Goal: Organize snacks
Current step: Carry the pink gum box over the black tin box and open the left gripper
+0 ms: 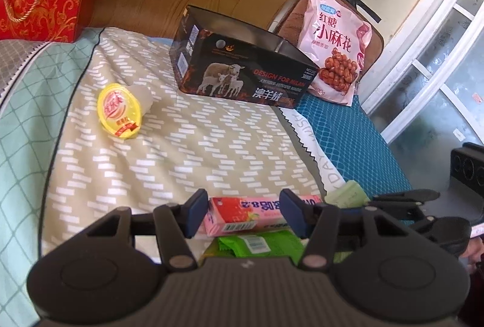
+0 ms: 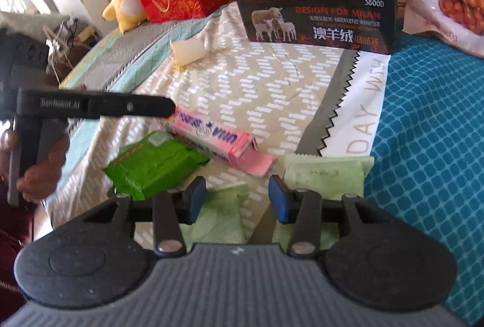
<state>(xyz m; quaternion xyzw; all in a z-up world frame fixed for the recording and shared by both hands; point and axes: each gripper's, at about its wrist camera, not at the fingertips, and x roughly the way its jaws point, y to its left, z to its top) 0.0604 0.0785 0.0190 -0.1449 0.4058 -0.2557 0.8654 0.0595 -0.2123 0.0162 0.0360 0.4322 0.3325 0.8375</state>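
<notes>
Two blue pads of the left gripper [image 1: 242, 213] clasp the light, crushable pink cardboard carton [image 1: 242, 216] low in frame, best held across its narrow sides; right gripper [image 2: 237, 200] gapes empty.

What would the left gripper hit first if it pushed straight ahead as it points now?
The pink box: it already lies between the left gripper pads, on the green packet. Beyond is bare bedcover; depth is unclear.

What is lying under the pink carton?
One end of the pink carton rests on the bright green wrapper; the rest lies on the patterned bedding. Whatever the carton covers directly beneath it cannot be seen.
</notes>
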